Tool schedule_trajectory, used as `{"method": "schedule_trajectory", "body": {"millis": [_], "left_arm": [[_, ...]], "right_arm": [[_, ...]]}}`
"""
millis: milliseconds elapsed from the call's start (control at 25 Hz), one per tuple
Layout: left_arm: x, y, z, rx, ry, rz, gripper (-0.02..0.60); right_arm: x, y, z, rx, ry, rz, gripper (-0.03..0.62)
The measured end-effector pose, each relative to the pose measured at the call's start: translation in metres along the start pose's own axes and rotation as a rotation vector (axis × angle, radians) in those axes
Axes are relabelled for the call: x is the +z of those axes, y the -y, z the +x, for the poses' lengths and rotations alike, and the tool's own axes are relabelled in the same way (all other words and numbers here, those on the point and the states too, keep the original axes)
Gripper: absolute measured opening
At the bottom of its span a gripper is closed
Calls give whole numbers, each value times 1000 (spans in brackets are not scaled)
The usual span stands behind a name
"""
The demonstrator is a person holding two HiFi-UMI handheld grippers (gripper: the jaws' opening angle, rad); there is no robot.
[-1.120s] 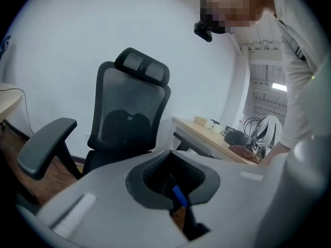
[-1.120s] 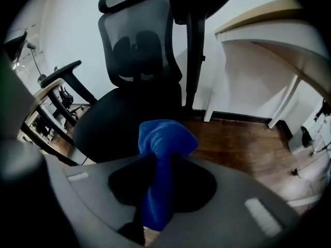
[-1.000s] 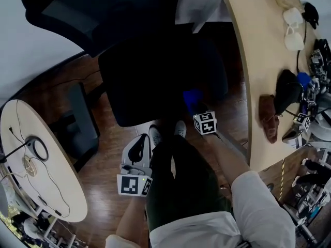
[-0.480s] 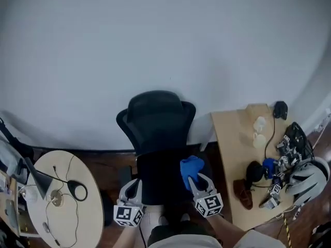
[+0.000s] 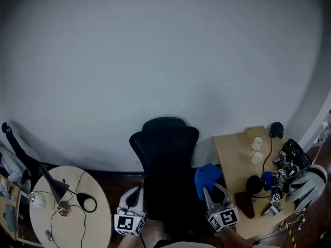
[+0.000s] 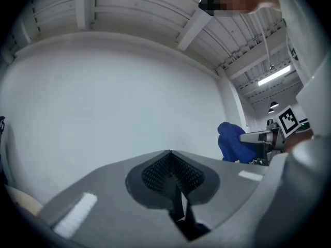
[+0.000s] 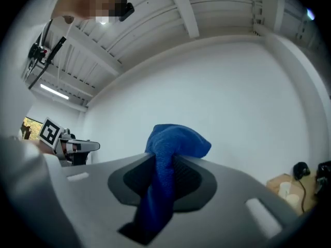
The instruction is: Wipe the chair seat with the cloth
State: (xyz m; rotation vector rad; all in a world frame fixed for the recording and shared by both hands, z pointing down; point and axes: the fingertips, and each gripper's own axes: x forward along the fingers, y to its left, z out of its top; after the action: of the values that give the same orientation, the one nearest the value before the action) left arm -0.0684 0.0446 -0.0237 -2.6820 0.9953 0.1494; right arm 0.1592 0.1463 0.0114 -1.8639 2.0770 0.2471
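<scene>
A black office chair (image 5: pixel 168 154) stands against the white wall, its seat (image 5: pixel 168 200) low in the head view between my two grippers. My right gripper (image 5: pixel 213 192) is shut on a blue cloth (image 5: pixel 208 176), which bunches up above its jaws to the right of the seat. In the right gripper view the blue cloth (image 7: pixel 165 164) is pinched between the closed jaws and hangs down. My left gripper (image 5: pixel 133 196) sits left of the seat, shut with nothing in it. Both point up toward the wall.
A round light table (image 5: pixel 70 211) with a black lamp and cables stands at the left. A wooden desk (image 5: pixel 238 154) at the right carries cups, a dark shoe-like object, a black mouse and gear. A white helmet (image 5: pixel 307 182) lies at the far right.
The head view has swung up from the floor and seat to the wall and the whole chair. Both grippers have risen beside the seat, the right one still holding the cloth.
</scene>
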Motion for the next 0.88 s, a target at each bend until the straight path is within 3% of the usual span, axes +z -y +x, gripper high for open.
{"method": "schedule_trajectory", "body": {"millis": [160,280,440,600,720,880], "left_arm": [[0,2,-26,-35,49,-11,38],[-24,37,-82,-16,76,3,38],[-16,90,-150,-3,102,23,38],[-10,169,-226,24,-40,16,38],[10,214,-272,34,100,46,38],[31,277,-334,27,98,33,38]], "right_arm": [[0,-16,-19,-24,2,-1,92],[-19,-38,-80,-11,22,6,92],[-1,-65,-158,30,64,-5,92],[22,-82,-256,67,99,-10,92],[34,-95,-322,85,101,-2,92],[59,-111,-398,100,87,19,92]]}}
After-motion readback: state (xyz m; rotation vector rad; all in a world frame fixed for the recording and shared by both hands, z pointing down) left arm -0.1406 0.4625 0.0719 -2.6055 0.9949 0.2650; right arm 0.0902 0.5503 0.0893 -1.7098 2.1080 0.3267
